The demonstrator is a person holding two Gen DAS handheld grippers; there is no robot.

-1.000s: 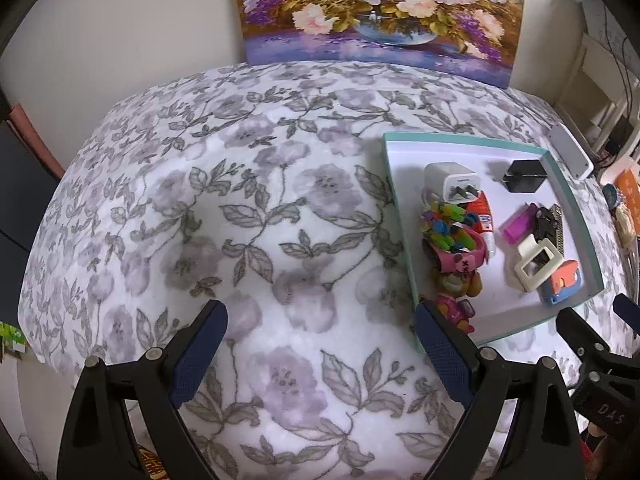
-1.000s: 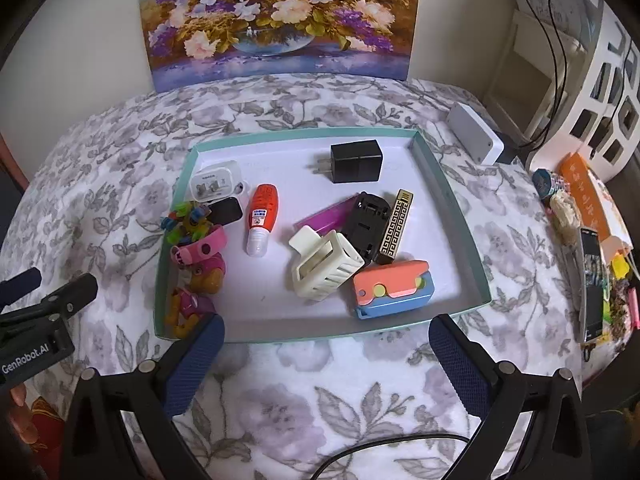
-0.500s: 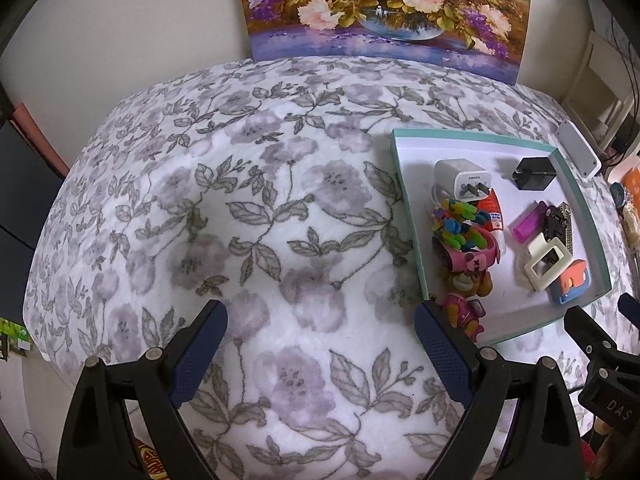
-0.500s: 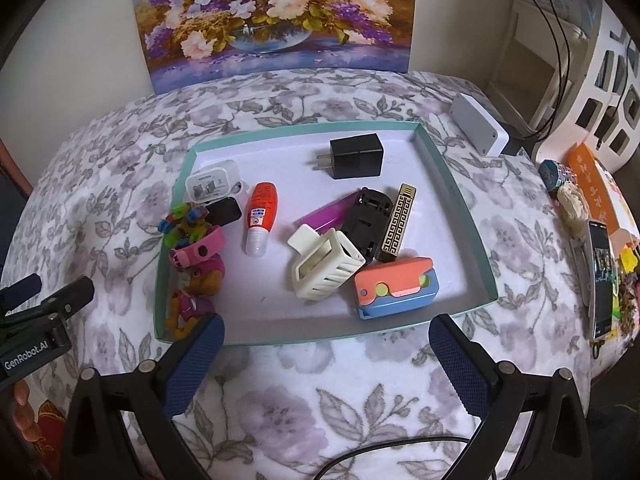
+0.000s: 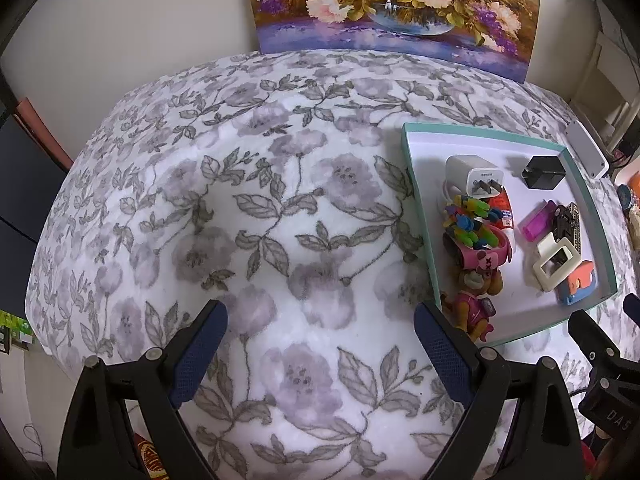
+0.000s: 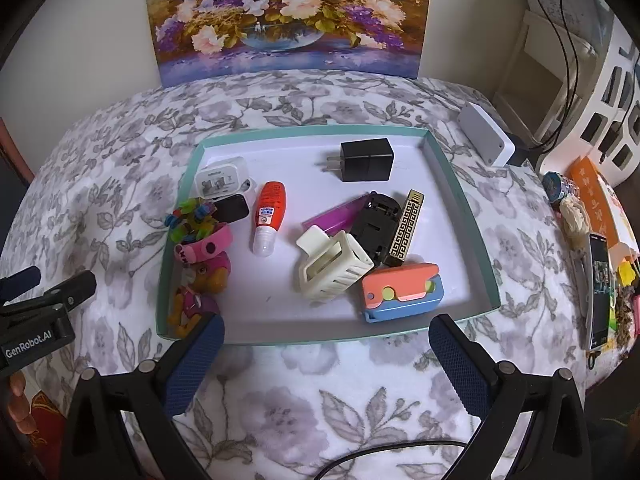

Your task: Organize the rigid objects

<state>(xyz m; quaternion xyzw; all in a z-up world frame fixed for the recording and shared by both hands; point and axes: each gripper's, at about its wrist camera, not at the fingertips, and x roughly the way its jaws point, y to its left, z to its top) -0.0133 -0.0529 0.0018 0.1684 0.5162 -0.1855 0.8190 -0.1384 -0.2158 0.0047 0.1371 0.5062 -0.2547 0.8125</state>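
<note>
A teal-rimmed tray [image 6: 478, 236] [image 5: 420, 196] sits on the floral cloth and holds several small items: a black charger [image 6: 366, 160], a white charger [image 6: 222, 178], an orange glue bottle [image 6: 269, 212], a cream hair clip [image 6: 332, 266], a pink-and-blue case [image 6: 402, 292], a purple lighter [image 6: 334, 216] and toy figures [image 6: 200, 272]. My right gripper [image 6: 326, 364] is open and empty just before the tray's near rim. My left gripper [image 5: 320, 344] is open and empty over bare cloth, left of the tray.
A flower painting [image 6: 288, 16] leans on the back wall. A white box [image 6: 484, 134] lies right of the tray. A phone [image 6: 598, 292], tape and clutter line the right edge. White shelving [image 6: 600, 60] stands at far right. A cable [image 6: 380, 454] lies under the right gripper.
Both cameras have drawn back and risen slightly; the tray sits a little lower and farther right in the left view. Nothing on the tray has moved. Both grippers stay open.
</note>
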